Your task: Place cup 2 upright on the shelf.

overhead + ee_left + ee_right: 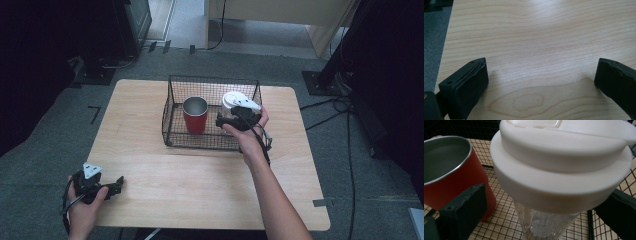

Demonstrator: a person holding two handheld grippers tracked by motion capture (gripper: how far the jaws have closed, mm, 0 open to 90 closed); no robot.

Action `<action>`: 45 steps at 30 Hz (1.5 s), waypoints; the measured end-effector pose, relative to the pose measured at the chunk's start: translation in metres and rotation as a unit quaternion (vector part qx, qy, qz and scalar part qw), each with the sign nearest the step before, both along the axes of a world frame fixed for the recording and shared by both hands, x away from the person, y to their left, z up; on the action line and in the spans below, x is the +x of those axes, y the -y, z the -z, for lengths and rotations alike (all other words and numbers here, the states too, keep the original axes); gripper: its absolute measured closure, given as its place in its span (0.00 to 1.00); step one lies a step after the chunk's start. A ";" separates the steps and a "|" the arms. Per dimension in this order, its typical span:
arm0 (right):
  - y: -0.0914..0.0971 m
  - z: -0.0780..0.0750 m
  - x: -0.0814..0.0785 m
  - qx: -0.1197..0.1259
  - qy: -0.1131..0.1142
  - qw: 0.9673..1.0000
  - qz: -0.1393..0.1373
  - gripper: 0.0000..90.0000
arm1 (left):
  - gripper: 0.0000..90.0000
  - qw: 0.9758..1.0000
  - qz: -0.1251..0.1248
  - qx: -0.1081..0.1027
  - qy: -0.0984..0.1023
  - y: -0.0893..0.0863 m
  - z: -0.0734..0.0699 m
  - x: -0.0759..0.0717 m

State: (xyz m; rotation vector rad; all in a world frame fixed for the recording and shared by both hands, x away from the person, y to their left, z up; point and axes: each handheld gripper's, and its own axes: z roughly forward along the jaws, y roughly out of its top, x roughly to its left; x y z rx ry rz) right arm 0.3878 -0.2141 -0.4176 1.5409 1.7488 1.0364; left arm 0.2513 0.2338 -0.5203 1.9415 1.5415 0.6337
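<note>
A black wire basket [210, 78] stands on the wooden table [200, 190], toward its far side. Inside it are a red cup [195, 115] with a steel lining and, to its right, a clear bottle [231, 100] with a white lid. My right gripper [225, 117] reaches into the basket at the bottle. In the right gripper view the bottle [559, 170] stands upright between the jaws of my right gripper [541, 205], with a gap on each side, and the red cup [449, 190] is close on the left. My left gripper [119, 184] rests open near the table's front left corner, nothing between its fingers [469, 85].
The basket's wire walls [504, 202] surround the cup and bottle closely. Cables [325, 107] and dark stands [345, 60] sit on the grey carpet beyond the table's right and far sides. Bare wood [536, 37] lies ahead of the left gripper.
</note>
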 end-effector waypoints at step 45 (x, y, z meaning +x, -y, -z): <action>0.065 -0.016 -0.117 -0.023 0.069 0.996 -0.046 0.01 | 0.00 1.000 0.000 0.000 0.000 0.000 0.000 0.000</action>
